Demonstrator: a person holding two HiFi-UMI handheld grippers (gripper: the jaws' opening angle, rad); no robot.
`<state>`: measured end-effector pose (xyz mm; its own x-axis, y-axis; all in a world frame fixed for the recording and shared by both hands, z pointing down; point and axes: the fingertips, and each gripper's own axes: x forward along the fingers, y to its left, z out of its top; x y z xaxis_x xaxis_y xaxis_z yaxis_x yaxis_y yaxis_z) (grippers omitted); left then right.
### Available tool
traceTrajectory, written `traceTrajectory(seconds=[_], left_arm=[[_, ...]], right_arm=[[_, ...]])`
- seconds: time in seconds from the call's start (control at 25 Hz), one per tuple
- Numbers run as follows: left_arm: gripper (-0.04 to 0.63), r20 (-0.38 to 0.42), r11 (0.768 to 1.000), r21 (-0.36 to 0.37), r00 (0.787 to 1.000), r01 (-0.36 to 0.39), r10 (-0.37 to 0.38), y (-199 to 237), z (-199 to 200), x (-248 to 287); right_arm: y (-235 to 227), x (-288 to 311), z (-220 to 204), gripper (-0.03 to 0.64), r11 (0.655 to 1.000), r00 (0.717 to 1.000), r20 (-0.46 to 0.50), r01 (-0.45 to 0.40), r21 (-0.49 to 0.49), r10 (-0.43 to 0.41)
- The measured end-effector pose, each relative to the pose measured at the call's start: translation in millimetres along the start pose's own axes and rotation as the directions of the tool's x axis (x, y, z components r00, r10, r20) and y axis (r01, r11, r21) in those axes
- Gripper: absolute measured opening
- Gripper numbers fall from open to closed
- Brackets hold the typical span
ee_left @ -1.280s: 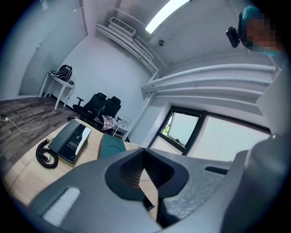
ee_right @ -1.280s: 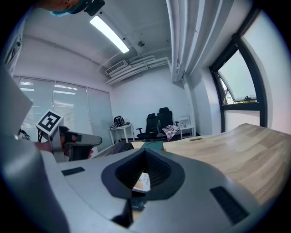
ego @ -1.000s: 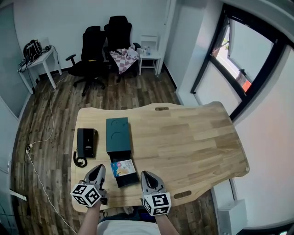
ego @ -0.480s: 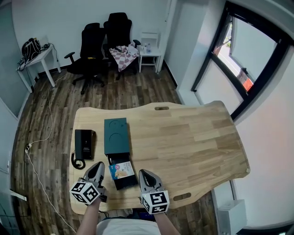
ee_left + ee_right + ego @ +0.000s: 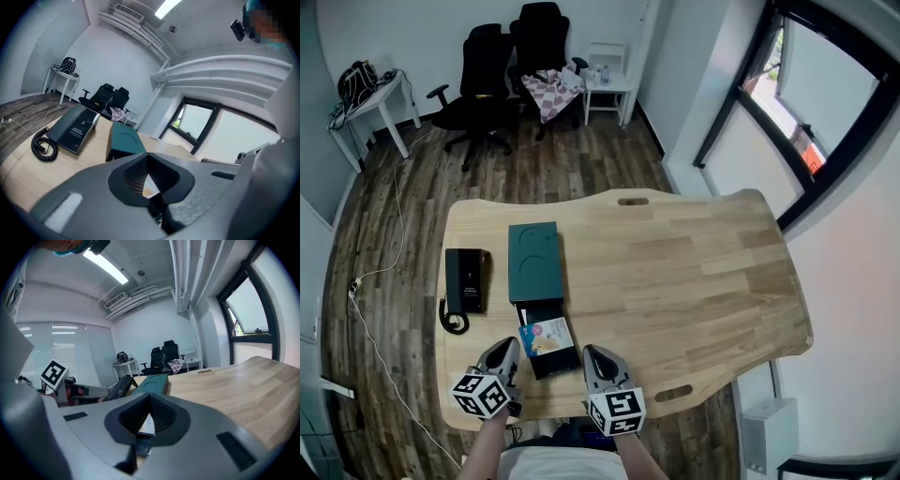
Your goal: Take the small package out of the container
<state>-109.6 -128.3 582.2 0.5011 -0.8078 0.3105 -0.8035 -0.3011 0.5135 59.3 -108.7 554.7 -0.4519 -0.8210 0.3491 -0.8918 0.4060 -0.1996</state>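
Note:
A dark green container (image 5: pixel 534 261) lies on the wooden table (image 5: pixel 694 281), its black drawer (image 5: pixel 555 361) pulled out toward me. The small pale package (image 5: pixel 546 335) with coloured print lies flat in that drawer. My left gripper (image 5: pixel 502 351) sits just left of the drawer and my right gripper (image 5: pixel 594 357) just right of it, both near the table's front edge. Both are shut and hold nothing. In the left gripper view the shut gripper (image 5: pixel 149 161) points at the container (image 5: pixel 125 140). In the right gripper view the gripper (image 5: pixel 150 403) faces the container (image 5: pixel 152 383) too.
A black desk phone (image 5: pixel 466 281) with a coiled cord lies left of the container. Behind the table stand black office chairs (image 5: pixel 502 56), a white side table (image 5: pixel 605 89) and a white desk (image 5: pixel 366 103). A cable (image 5: pixel 389 253) runs over the floor at the left.
The head view has shifted, so the table sits a little lower and further left. Both grippers stay shut on either side of the drawer, and the package has not moved.

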Motion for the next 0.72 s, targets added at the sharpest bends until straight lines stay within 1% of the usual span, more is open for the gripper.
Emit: traceTrajectory(seconds=[0.36, 0.68, 0.72], left_arm=[[0.000, -0.063, 0.998, -0.051, 0.998, -0.032, 0.028, 21.5, -21.3, 11.6], [0.003, -0.134, 0.992, -0.080, 0.987, -0.099, 0.087, 39.7, -44.1, 26.1], [0.018, -0.147, 0.990, -0.089, 0.985, -0.106, 0.092, 41.7, -48.1, 28.4]], right_arm=[[-9.5, 12.4, -18.6, 0.005, 0.999, 0.999, -0.047, 0.000, 0.039, 0.002], [-20.0, 25.4, -32.9, 0.005, 0.999, 0.995, -0.102, 0.001, 0.033, 0.003], [-20.8, 26.8, -35.3, 0.005, 0.999, 0.994, -0.111, -0.002, 0.033, 0.006]])
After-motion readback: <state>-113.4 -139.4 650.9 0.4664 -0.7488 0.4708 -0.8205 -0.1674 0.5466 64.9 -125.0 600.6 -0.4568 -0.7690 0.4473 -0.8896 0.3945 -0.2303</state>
